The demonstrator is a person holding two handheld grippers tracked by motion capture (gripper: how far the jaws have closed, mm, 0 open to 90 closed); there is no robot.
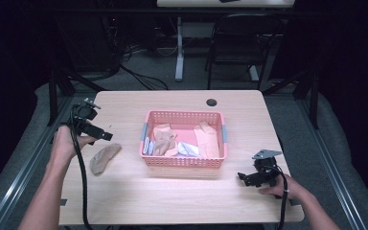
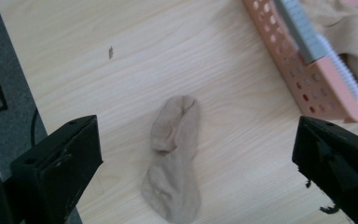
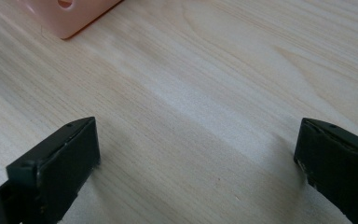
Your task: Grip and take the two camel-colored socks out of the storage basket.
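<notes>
A beige sock (image 1: 104, 157) lies flat on the wooden table, left of the pink basket (image 1: 184, 162). In the left gripper view the sock (image 2: 173, 158) rests on the table below and between the wide-apart jaws, touching neither. My left gripper (image 1: 106, 136) hovers above and just left of the sock, open and empty. The basket holds several socks, beige, peach and white (image 1: 188, 149). Near the table's front right my right gripper (image 1: 242, 178) rests low, open, with bare wood between its jaws (image 3: 191, 140).
The basket's corner (image 3: 67, 18) lies just ahead of the right gripper. A round cable hole (image 1: 212, 102) sits near the table's far edge. Black frame struts (image 1: 57, 91) flank the table, and a chair (image 1: 239, 43) stands beyond it.
</notes>
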